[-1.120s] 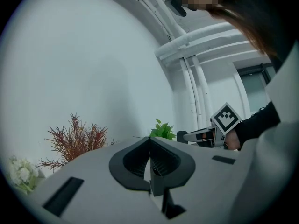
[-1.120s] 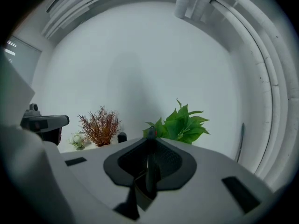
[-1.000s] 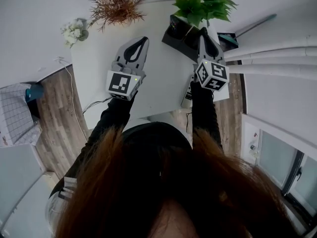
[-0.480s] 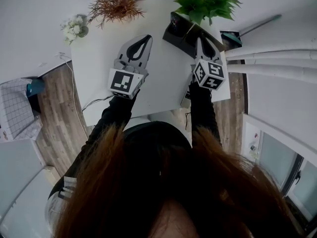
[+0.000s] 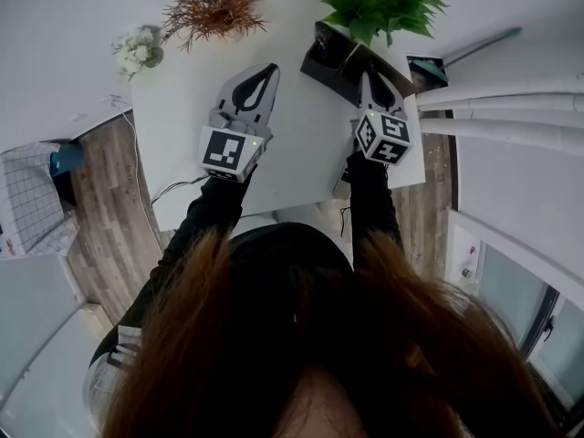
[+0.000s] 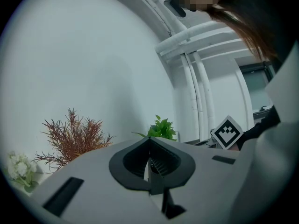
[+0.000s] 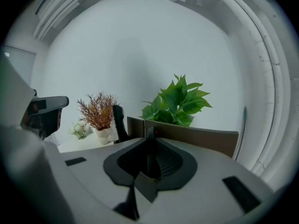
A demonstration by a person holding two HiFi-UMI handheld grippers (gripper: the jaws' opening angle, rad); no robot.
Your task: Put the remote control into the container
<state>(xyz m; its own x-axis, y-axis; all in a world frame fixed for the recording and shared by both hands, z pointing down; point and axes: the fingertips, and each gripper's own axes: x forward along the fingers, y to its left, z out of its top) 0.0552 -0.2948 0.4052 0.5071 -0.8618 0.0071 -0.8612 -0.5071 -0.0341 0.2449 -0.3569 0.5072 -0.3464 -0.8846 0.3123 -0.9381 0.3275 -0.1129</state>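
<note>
right gripper view: the right claw [image 7: 150,148] is seen clamped on a thin dark remote control [image 7: 150,134], gripped edge-on with a red button at its tip, just before the brown container [image 7: 196,139] on the white table [image 5: 301,153]. whether its tip is inside cannot be told. the left claw [image 6: 150,146] is closed and empty above the table.

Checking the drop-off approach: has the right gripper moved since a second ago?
Yes. The right gripper, shut on the remote control, has sunk: in the head view its tip has drawn away from the plant, toward the container.
</note>
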